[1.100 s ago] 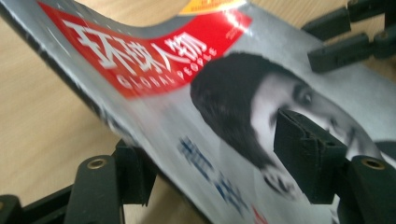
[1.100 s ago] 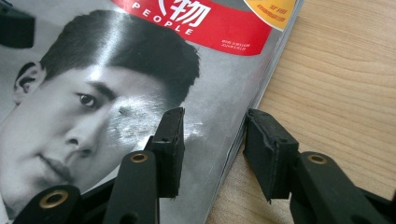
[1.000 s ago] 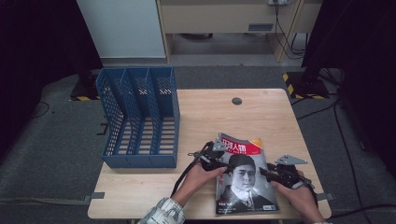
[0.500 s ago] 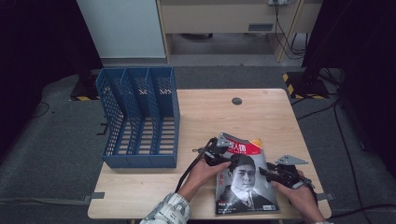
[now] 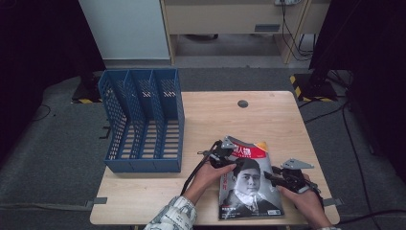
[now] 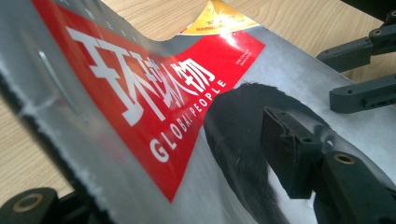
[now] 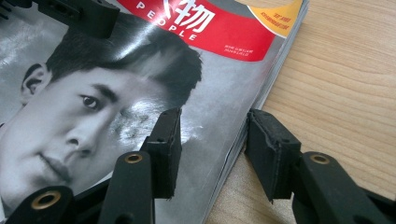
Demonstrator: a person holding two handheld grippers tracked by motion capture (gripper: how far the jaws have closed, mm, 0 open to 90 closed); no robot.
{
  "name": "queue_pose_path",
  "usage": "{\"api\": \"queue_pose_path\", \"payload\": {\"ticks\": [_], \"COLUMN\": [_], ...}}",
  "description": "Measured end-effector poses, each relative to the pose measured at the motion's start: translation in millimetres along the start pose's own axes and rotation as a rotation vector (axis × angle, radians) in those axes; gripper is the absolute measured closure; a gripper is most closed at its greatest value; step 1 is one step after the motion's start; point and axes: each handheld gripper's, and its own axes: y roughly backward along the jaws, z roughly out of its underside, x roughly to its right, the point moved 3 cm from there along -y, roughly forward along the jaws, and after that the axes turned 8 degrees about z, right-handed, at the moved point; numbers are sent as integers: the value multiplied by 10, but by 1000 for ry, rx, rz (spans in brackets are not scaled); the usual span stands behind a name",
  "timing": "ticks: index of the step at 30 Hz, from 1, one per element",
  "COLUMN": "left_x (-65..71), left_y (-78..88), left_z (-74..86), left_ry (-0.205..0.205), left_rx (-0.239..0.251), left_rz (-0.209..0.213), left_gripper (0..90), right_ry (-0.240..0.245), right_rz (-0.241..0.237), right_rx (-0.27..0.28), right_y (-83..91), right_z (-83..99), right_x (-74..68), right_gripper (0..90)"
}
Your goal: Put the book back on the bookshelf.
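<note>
Magazine (image 5: 249, 184) flat on table (image 5: 215, 120), right of rack (image 5: 143, 120), long axis toward person. Left gripper (image 5: 229, 154) closing over lifted spine corner; right gripper (image 5: 274, 178) half-open, straddling right edge.

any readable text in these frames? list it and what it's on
"GLOBAL PEOPLE": white letters on the red band of the magazine cover.
Large white Chinese title above it: visible, not transcribed here.
Small white print at the red band's end: too small to read.
Print on the yellow corner patch: too small to read.
</note>
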Motion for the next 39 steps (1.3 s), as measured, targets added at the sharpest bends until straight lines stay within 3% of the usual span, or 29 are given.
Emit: {"api": "queue_pose_path", "payload": {"ticks": [10,14,19,24,30,39], "left_x": [-16,-19,10,31,62,128], "left_y": [-25,-26,16,29,51,101], "left_z": [25,34,6,-5,-31,-92], "left_ry": [10,24,25,32,50,41], "left_rx": [-36,-35,-18,-6,14,20], "left_rz": [-14,4,34,25,10,-16], "left_gripper": [405,394,503,567,639,754], "right_ry": [7,18,31,66,63,65], "right_rz": [8,14,22,41,41,48], "right_rx": [4,4,13,26,23,25], "right_y": [-1,-10,-22,-36,-42,-50], "right_z": [-5,-14,-23,-37,-42,-47], "right_x": [-13,-29,-42,-73,-75,-82], "right_gripper": [558,557,556,538,520,482]}}
